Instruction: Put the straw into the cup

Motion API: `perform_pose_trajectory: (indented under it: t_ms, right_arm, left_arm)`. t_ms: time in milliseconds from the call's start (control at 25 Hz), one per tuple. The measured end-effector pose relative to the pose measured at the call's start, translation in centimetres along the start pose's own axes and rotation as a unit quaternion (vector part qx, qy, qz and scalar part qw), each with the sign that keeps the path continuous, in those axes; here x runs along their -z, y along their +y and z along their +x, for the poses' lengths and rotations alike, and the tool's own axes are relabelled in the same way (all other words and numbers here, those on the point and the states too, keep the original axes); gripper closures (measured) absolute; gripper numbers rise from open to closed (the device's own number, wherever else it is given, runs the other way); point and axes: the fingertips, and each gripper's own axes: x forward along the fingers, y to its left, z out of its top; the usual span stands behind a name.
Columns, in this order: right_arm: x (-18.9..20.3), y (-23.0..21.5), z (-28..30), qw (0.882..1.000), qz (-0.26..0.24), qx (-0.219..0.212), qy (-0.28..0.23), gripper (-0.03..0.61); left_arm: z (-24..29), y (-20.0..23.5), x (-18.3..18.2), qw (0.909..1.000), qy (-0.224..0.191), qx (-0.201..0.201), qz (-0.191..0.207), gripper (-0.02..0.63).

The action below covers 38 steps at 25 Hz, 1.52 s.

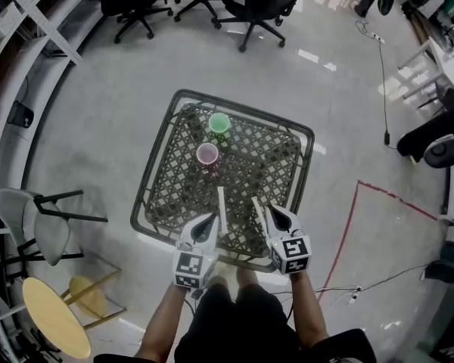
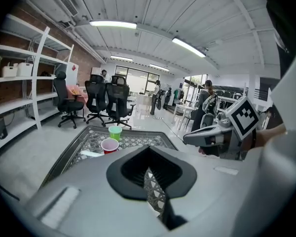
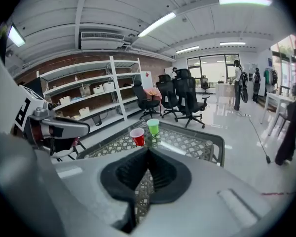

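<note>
My left gripper [image 1: 211,218] and right gripper [image 1: 272,209] both have their jaws pressed together, with nothing between them. One white straw [image 1: 221,209] lies near the near edge of the mesh table [image 1: 246,110], with a second straw [image 1: 258,209] beside it. The red cup [image 1: 207,154] stands toward the middle. The straw looks light, thin and easy to crush, so I would pinch it softly at its middle.

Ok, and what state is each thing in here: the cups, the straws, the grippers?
Green cup: upright, no straw in it.
Red cup: upright, no straw in it.
Left straw: lying flat on the table, not held.
Right straw: lying flat, not held.
Left gripper: shut, empty.
Right gripper: shut, empty.
</note>
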Motion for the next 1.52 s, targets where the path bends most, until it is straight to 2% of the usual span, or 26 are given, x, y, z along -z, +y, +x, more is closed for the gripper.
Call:
perform_pose_trajectory:
  t_ms: [400, 1040, 1120, 1160, 1280, 1520]
  right_arm:
    - [6.0, -1.5, 4.8, 0.998, 0.01, -0.023, 0.054, 0.577]
    - [12.1, -3.2, 8.7, 0.994, 0.025, -0.015, 0.11, 0.575]
    - [12.6, -2.9, 9.0, 0.992, 0.026, -0.02, 0.12, 0.554]
    - [13.0, -2.8, 9.2, 0.991, 0.026, -0.022, 0.126, 0.509]
    - [14.2, -2.7, 9.8, 0.989, 0.023, -0.028, 0.14, 0.449]
    - [15.9, -2.8, 10.9, 0.986, 0.011, -0.031, 0.164, 0.433]
  left_arm:
    - [4.4, 1.1, 5.6, 0.9988, 0.044, -0.007, -0.021, 0.608]
    - [7.6, 1.5, 9.9, 0.9959, 0.082, -0.006, -0.038, 0.607]
    - [7.6, 1.6, 10.0, 0.9956, 0.084, -0.007, -0.04, 0.607]
    - [7.7, 1.7, 10.0, 0.9955, 0.085, -0.008, -0.041, 0.609]
    - [7.9, 2.0, 10.4, 0.9952, 0.087, -0.01, -0.045, 0.607]
    - [7.9, 2.6, 11.7, 0.9938, 0.096, -0.02, -0.054, 0.607]
